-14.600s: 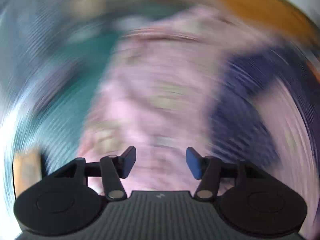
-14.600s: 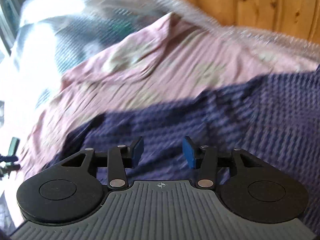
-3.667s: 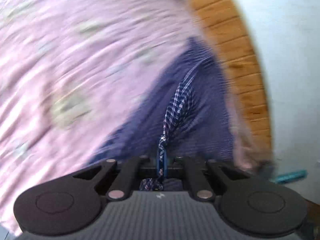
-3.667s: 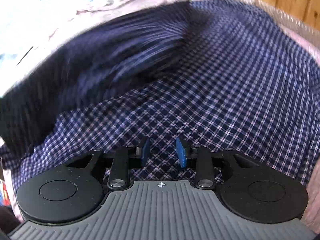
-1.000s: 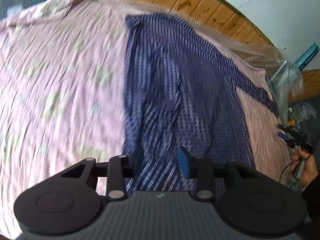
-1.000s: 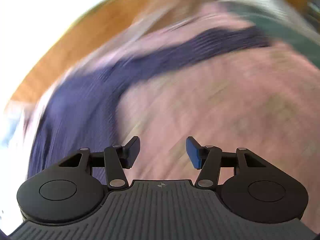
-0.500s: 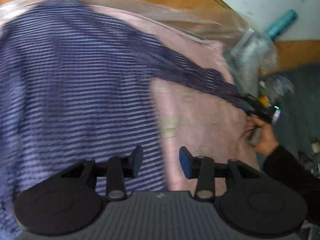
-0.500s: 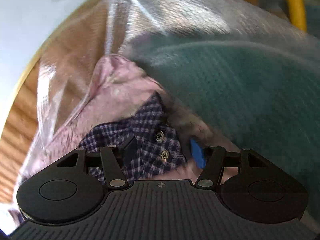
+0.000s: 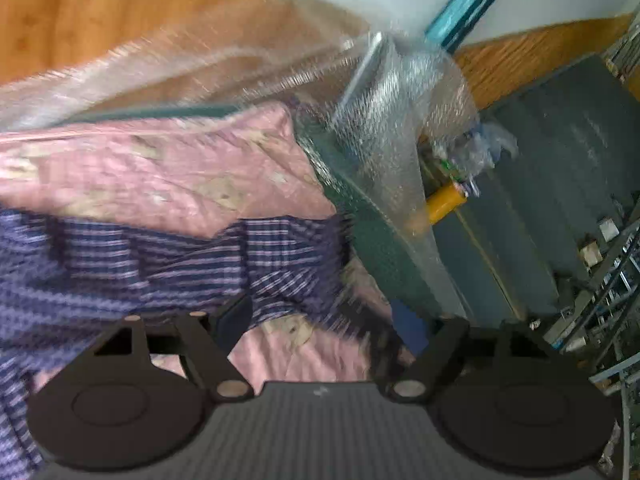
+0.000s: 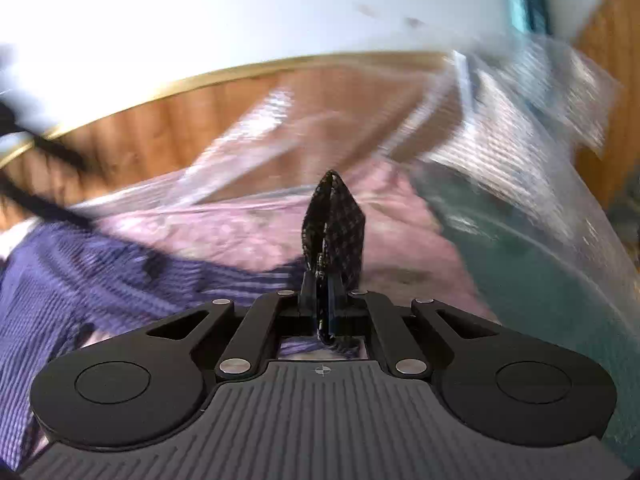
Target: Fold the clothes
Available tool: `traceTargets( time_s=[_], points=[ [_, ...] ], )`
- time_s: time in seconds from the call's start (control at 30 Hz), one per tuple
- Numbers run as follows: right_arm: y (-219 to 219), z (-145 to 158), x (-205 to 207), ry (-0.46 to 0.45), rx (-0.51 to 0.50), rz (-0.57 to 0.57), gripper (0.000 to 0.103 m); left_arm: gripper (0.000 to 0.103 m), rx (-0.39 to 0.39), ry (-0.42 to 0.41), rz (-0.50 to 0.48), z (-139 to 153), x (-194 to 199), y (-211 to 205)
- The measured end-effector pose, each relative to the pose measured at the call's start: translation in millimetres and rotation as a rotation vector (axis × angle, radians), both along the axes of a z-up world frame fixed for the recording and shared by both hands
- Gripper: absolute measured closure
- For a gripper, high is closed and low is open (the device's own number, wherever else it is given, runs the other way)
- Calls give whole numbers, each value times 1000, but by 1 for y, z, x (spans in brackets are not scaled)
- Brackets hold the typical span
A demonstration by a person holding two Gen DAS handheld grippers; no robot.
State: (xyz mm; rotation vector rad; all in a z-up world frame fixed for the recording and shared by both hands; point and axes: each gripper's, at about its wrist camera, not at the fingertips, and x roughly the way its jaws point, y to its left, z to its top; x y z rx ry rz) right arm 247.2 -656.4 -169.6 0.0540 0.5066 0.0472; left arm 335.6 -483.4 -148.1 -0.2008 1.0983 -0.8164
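Note:
A navy checked shirt (image 9: 120, 264) lies spread on a pink flowered sheet (image 9: 160, 176). Its sleeve end (image 9: 304, 256) reaches toward the bed's right edge. My left gripper (image 9: 320, 320) stands open just above that sleeve end, with fabric passing between the fingers. In the right wrist view, my right gripper (image 10: 325, 300) is shut on the sleeve cuff (image 10: 334, 224), which sticks up in a folded peak above the fingertips. The rest of the shirt (image 10: 80, 264) trails off to the left.
Bubble wrap (image 9: 400, 120) covers the green mattress edge (image 9: 372, 232) and a wooden headboard (image 9: 120, 20). A teal tube (image 9: 464, 12) leans on the wall. On the grey floor (image 9: 560, 160) lie a yellow object (image 9: 444, 200) and clutter; metal shelving (image 9: 616, 280) stands at right.
My right gripper closed on the sleeve cuff and lifted it. My left gripper swung right along the shirt toward the sleeve end and opened wider.

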Motion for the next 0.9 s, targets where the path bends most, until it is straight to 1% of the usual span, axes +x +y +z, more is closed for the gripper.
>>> traceTargets(
  time_s=[0.03,0.07,0.1,0.13,0.17,0.23,0.27,0.3,0.33,0.37,0.43,0.47,0.53,0.6,0.7,0.83,0.9],
  points=[
    [11,3,-5,-10,-20,22,101,24,17,11,-1,-9,5,-9],
    [21,5,-9,-16,-31,41,101,29,35,21,-2,-18,9,-17],
    [29,6,-12,-17,-31,57,101,34,44,20,10,-14,11,-4],
    [35,7,-15,-18,-26,71,101,57,51,15,25,-7,13,14],
    [41,8,-18,-19,-20,86,101,97,58,10,40,0,14,32],
    [49,7,-23,-14,-10,109,101,98,72,1,69,15,17,68],
    [52,4,-26,-14,-1,121,92,98,78,-4,84,22,19,86],
    [52,4,-29,-15,12,124,83,98,85,-9,99,29,21,104],
    [51,6,-35,-17,26,120,58,98,92,-13,114,36,22,123],
    [50,10,-44,-27,50,110,45,98,99,-18,128,43,24,141],
    [46,17,-63,-41,113,98,43,98,113,-28,158,57,27,177],
    [46,18,-72,-28,143,97,43,98,120,-32,173,64,28,195],
    [53,12,-88,37,193,125,43,98,134,-42,202,78,31,231],
    [68,-2,-103,138,252,181,42,98,148,-51,232,92,34,268],
    [97,-24,-130,257,296,239,42,98,166,-50,267,83,40,310],
    [144,-43,-168,350,300,292,42,98,190,-47,313,69,48,365],
    [165,-51,-185,388,309,280,42,98,202,-45,336,61,52,393]
  ],
)
